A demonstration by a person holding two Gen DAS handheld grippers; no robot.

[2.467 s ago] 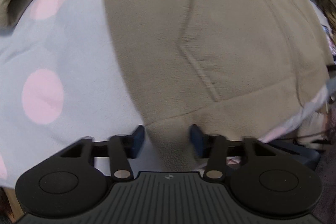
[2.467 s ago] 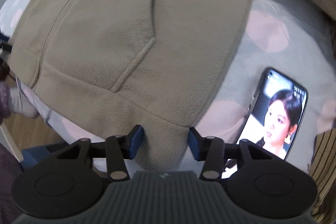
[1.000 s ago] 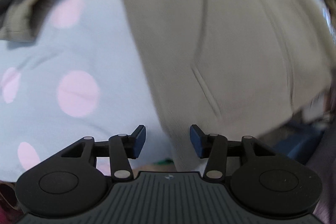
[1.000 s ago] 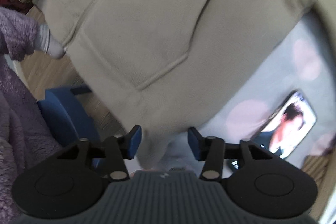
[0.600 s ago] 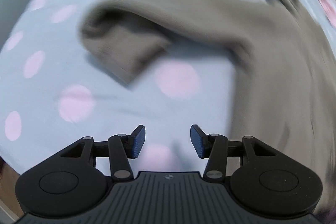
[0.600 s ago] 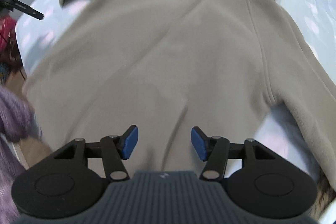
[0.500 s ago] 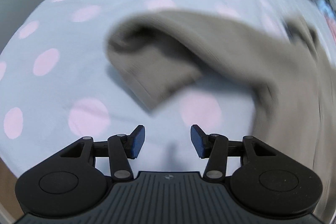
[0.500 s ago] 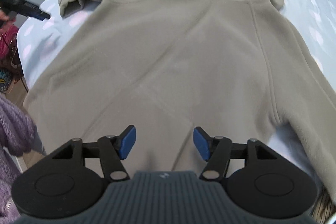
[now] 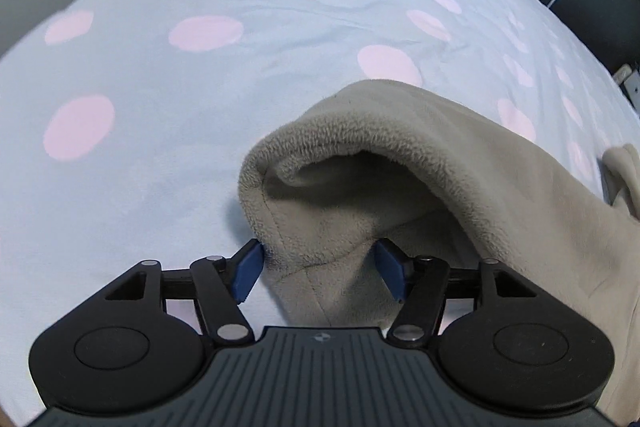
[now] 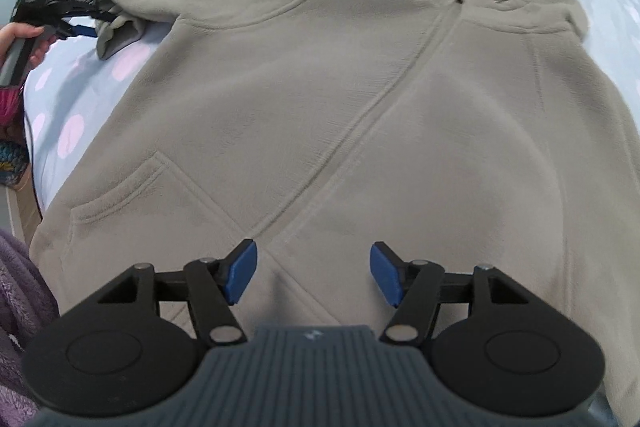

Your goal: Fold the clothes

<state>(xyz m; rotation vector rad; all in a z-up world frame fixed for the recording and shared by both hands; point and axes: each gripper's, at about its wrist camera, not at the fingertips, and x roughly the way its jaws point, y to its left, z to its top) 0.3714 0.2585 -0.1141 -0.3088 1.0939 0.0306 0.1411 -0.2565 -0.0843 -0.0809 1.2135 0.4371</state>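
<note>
The fleece hoodie (image 10: 360,115) lies front-up and spread flat on the spotted bed (image 9: 168,99). The left tool (image 9: 318,269) is at the sleeve cuff (image 9: 320,203); its jaws are opening, cuff between them, not yet pinched. The right tool (image 10: 312,271) hovers spread and empty over the lower front. Judgement: seat the cuff deep before closing, then carry the sleeve across the chest. Open bed lies beyond the cuff; the bed edge is near at the hem side.

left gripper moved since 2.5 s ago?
Yes. The left gripper was at the fleece jacket's hem, beside the pocket; now it is at the sleeve cuff, out over the dotted sheet. Its jaws are opening, with the cuff between them.
</note>
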